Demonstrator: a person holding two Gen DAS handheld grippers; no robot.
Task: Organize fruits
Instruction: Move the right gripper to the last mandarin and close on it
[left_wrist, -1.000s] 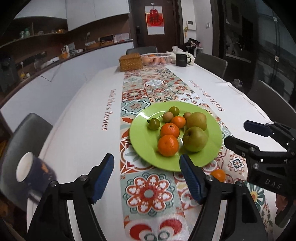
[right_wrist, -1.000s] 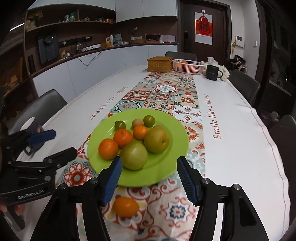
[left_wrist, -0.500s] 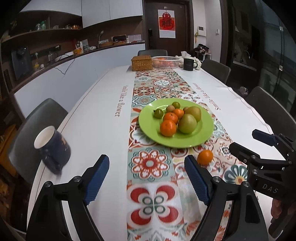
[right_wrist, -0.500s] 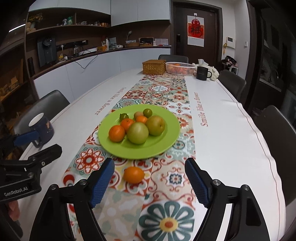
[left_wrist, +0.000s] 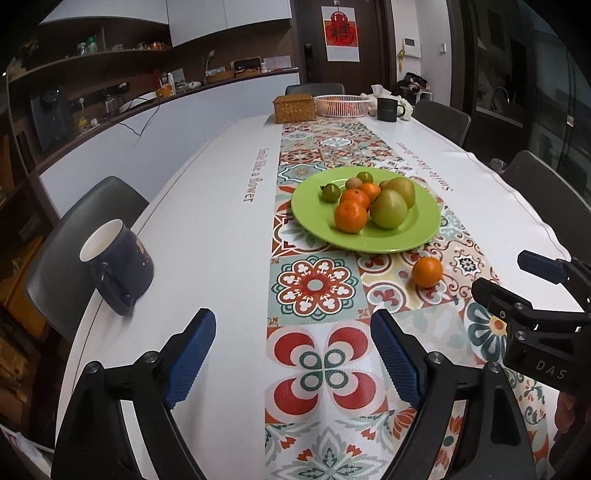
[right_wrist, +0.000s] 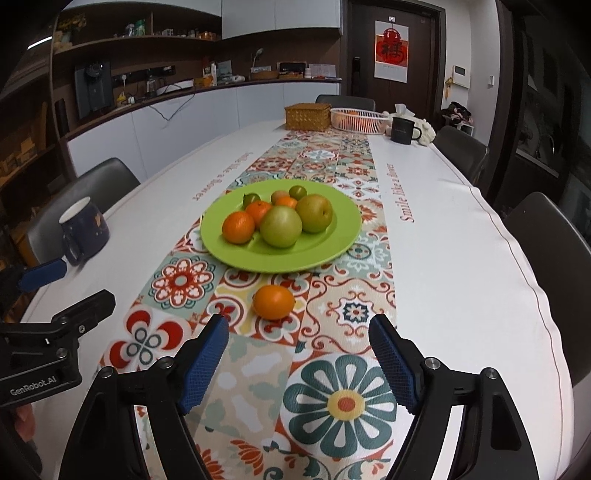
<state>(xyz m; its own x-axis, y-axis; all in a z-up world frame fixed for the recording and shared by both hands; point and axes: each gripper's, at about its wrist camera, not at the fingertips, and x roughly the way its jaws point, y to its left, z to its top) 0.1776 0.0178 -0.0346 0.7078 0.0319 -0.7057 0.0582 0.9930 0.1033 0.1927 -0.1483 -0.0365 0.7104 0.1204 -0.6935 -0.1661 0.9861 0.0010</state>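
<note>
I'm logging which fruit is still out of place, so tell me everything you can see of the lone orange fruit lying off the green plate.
The lone orange fruit is small and round, slightly flattened, with smooth, glossy orange peel that looks like a mandarin's; no stem or leaf shows. It lies on the patterned table runner, just in front of the green plate and clear of its rim. Nothing touches it but the cloth. It sits beyond the open jaws of the right gripper, roughly in line with them, not between them.
</note>
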